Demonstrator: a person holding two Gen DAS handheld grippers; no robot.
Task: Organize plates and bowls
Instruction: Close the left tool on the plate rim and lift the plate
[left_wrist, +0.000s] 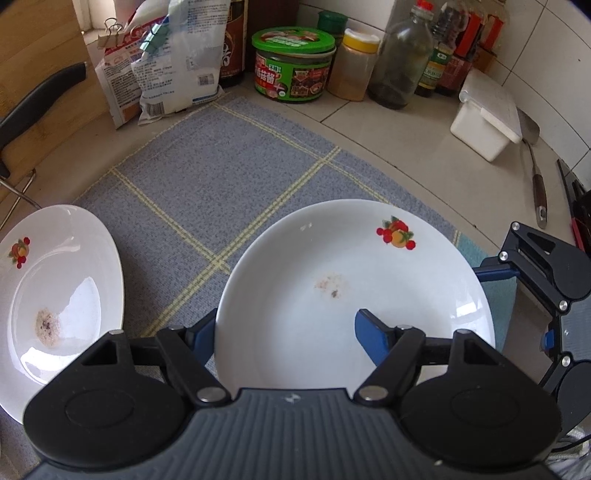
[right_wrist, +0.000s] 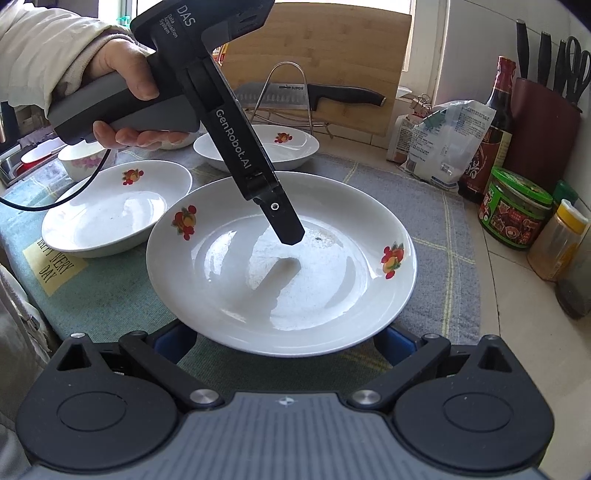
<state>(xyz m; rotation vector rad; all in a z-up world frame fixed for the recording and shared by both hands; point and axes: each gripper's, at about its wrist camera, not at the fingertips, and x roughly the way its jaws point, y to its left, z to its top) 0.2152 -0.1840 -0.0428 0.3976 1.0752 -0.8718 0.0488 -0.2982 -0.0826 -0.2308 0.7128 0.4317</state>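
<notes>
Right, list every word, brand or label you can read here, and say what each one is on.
"DAS" and "GenRobot.AI": body of the left gripper.
"SUPOR": cleaver blade.
"HAPPY VERY DAY", first word partly hidden: yellow patch on the mat.
Unreadable: small print under "DAS", the white bags, green-lidded jar, dark sauce bottle.

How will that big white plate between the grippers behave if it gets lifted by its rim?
The plate looks like glazed ceramic, so probably stiff, fairly heavy and breakable if dropped. Its glossy reflections suggest a slippery rim, which the left gripper straddles. It lies flat on the cloth, so it should slide rather than tip.
</notes>
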